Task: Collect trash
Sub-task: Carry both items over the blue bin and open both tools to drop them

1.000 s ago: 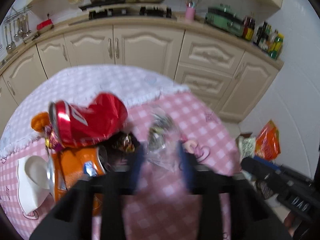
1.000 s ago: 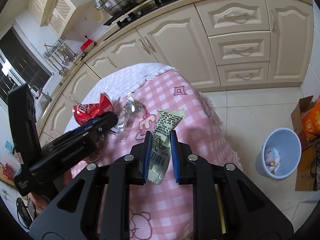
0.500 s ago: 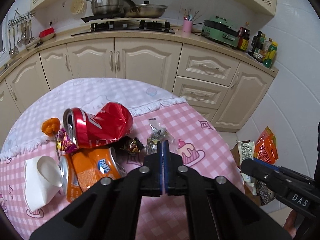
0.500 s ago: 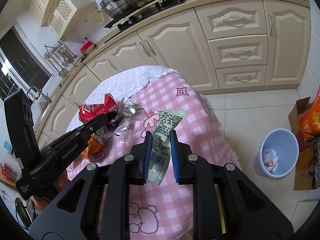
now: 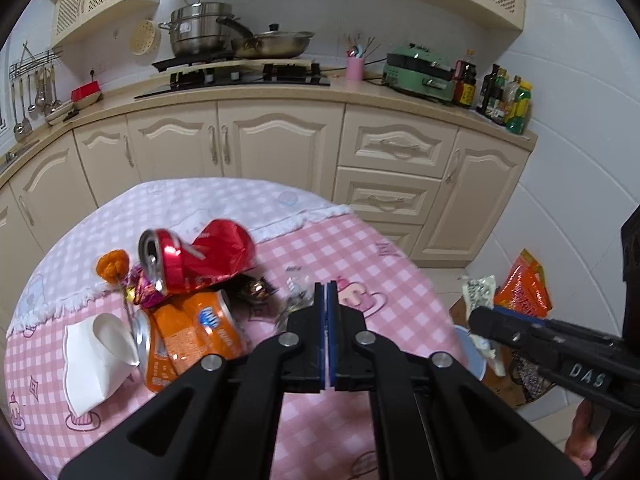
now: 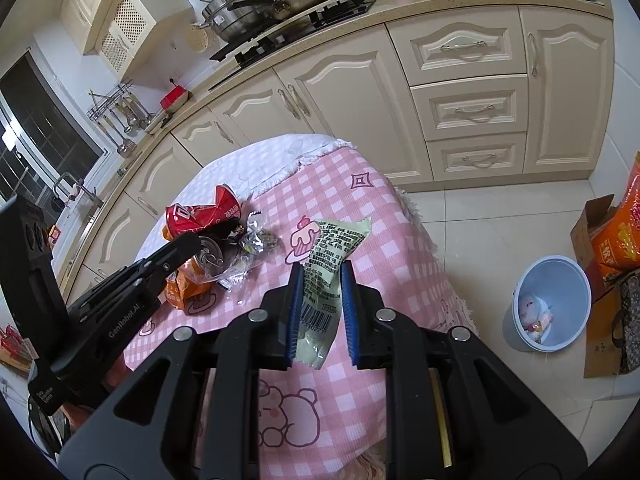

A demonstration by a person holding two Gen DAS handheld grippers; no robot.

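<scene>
My left gripper [image 5: 325, 286] is shut on the clear crinkled wrapper [image 5: 297, 301], whose edge sticks out to the left of the pads; it also shows in the right wrist view [image 6: 249, 249]. My right gripper [image 6: 322, 276] is shut on the pale green snack wrapper [image 6: 329, 264], held above the table's right side. On the pink checked tablecloth [image 5: 352, 248] lie a crushed red can [image 5: 196, 258], an orange can [image 5: 192, 334], a white paper cup [image 5: 94, 360], an orange ball on a stick [image 5: 114, 262] and small candy wrappers [image 5: 258, 287].
A light blue bin [image 6: 550, 304] with some trash stands on the tiled floor to the table's right. A cardboard box [image 6: 596, 280] and orange bags [image 6: 618, 236] stand beside it. Cream kitchen cabinets [image 5: 280, 140] run behind the table.
My left gripper closed on the clear wrapper and pulled back and up from the trash pile. My right gripper kept its hold on the green wrapper and rose slightly.
</scene>
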